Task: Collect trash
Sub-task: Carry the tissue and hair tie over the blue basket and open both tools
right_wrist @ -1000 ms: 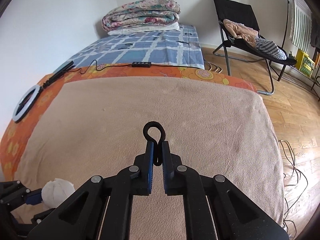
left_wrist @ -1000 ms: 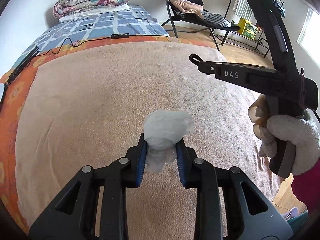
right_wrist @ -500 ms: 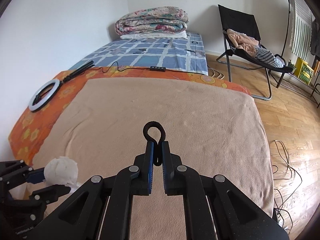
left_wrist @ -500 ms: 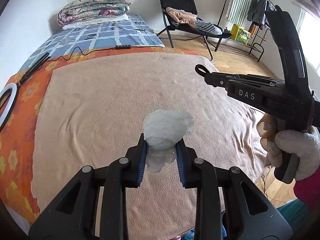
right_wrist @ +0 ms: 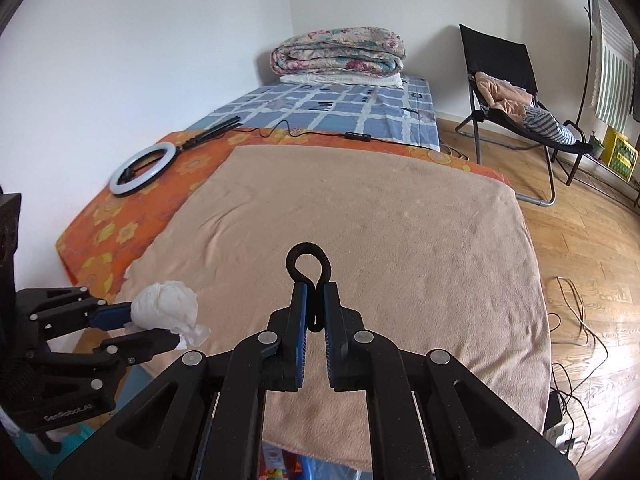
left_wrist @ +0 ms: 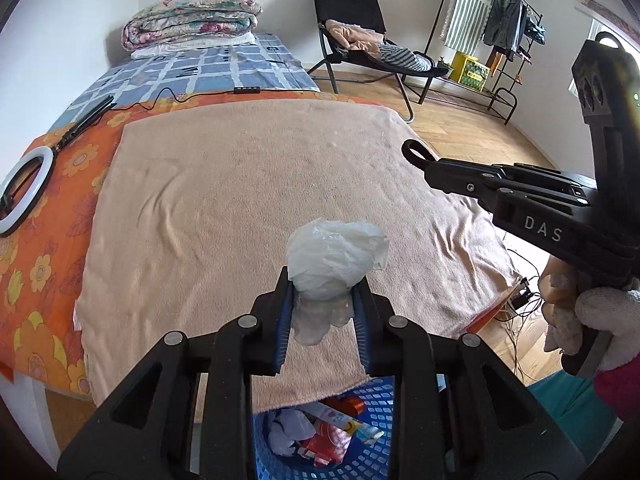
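A crumpled white wad of tissue (left_wrist: 336, 256) sits pinched between the blue pads of my left gripper (left_wrist: 324, 279), which is shut on it above the near edge of the beige blanket (left_wrist: 240, 208). Directly below, a blue perforated basket (left_wrist: 374, 406) holds wrappers and tissues. From the right wrist view the same wad (right_wrist: 164, 306) and left gripper (right_wrist: 150, 322) appear at lower left. My right gripper (right_wrist: 316, 290) is shut on a black loop band (right_wrist: 308, 245), which sticks up past its tips. The right gripper (left_wrist: 430, 168) hangs to the right of the wad, held by a gloved hand (left_wrist: 600, 312).
The bed carries an orange flowered sheet (left_wrist: 52, 240), a white ring light (right_wrist: 140, 168) with its cable, and a folded quilt (right_wrist: 340, 54) at the far end. A black folding chair (right_wrist: 512, 92) with clothes and loose cables (right_wrist: 576, 320) occupy the wooden floor to the right.
Both grippers have drawn back toward the bed's near edge and risen. The blue basket has come into view under the left gripper. Both grips are unchanged.
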The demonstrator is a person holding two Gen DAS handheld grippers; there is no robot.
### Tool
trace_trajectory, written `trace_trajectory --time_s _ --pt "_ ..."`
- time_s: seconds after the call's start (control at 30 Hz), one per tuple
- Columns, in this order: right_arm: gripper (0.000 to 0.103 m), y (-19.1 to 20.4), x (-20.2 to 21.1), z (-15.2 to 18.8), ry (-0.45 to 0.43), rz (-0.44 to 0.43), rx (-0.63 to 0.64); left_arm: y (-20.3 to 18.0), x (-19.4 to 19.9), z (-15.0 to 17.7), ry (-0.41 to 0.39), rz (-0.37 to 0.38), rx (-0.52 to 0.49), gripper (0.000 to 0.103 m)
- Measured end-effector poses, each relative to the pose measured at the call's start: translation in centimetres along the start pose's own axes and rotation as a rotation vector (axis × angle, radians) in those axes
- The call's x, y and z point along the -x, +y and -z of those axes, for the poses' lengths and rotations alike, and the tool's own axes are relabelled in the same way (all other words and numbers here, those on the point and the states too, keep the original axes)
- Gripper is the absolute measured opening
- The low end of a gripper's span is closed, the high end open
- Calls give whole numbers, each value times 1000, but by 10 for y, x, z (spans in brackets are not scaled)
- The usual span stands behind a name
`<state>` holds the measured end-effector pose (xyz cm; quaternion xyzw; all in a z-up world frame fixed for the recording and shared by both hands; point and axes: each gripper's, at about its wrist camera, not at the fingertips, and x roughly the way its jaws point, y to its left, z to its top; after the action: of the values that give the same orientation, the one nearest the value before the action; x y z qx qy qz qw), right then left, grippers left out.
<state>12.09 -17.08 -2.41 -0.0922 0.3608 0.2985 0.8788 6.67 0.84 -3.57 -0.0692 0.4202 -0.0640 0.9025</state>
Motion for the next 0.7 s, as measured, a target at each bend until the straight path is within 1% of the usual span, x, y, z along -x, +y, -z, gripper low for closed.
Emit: trace_trajectory --time_s 0.27,0.43,0.53,0.7 --pt "6 18 29 40 8 -47 13 -7 21 42 34 1 7 27" --pt "6 25 41 60 12 -48 21 -13 28 62 48 -5 3 27" --pt "6 29 43 72 26 -48 23 -15 29 75 61 5 14 27" --pt "6 38 39 97 71 -60 24 -15 20 98 111 24 31 27"
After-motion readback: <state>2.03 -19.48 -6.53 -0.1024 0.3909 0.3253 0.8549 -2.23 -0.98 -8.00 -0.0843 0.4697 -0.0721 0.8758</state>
